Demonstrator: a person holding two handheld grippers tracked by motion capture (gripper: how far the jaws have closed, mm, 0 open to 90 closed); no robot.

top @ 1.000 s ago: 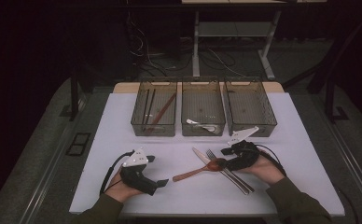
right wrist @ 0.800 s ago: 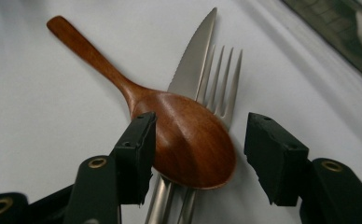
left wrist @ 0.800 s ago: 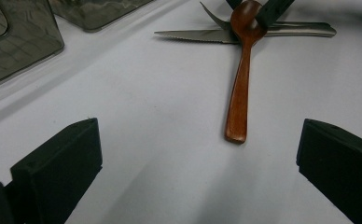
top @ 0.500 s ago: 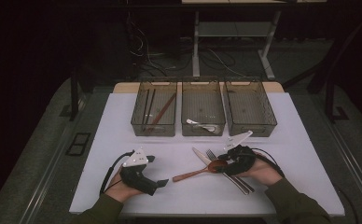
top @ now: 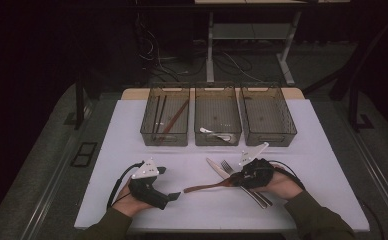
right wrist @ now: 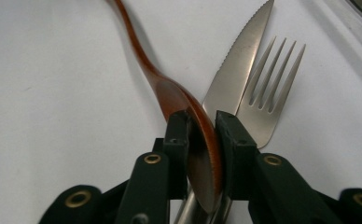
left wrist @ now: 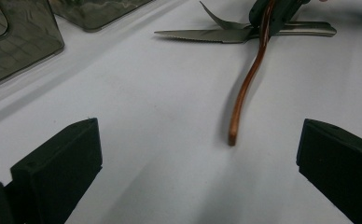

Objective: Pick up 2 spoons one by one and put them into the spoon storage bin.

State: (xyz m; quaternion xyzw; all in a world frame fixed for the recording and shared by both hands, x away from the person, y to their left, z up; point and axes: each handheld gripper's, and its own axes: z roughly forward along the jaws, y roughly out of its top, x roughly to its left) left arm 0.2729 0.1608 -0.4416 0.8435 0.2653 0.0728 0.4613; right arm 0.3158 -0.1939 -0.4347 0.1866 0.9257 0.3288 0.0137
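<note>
— Near right on the white desk (top: pixel 132 150), the right gripper (right wrist: pixel 202 123) has just clenched on the brown wooden spoon (right wrist: pixel 188 116)'s bowl.
— Lift straight, clear of the steel knife (right wrist: pixel 237 70) and fork (right wrist: pixel 268 93); left gripper (left wrist: pixel 193 154) rests released.

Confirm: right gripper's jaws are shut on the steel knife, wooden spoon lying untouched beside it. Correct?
Not quite. The right gripper has just been closing its jaws, and they clamp the bowl of the wooden spoon, not the knife. The knife lies on the table beside the fork, outside the jaws. The right gripper view shows this plainly.
</note>
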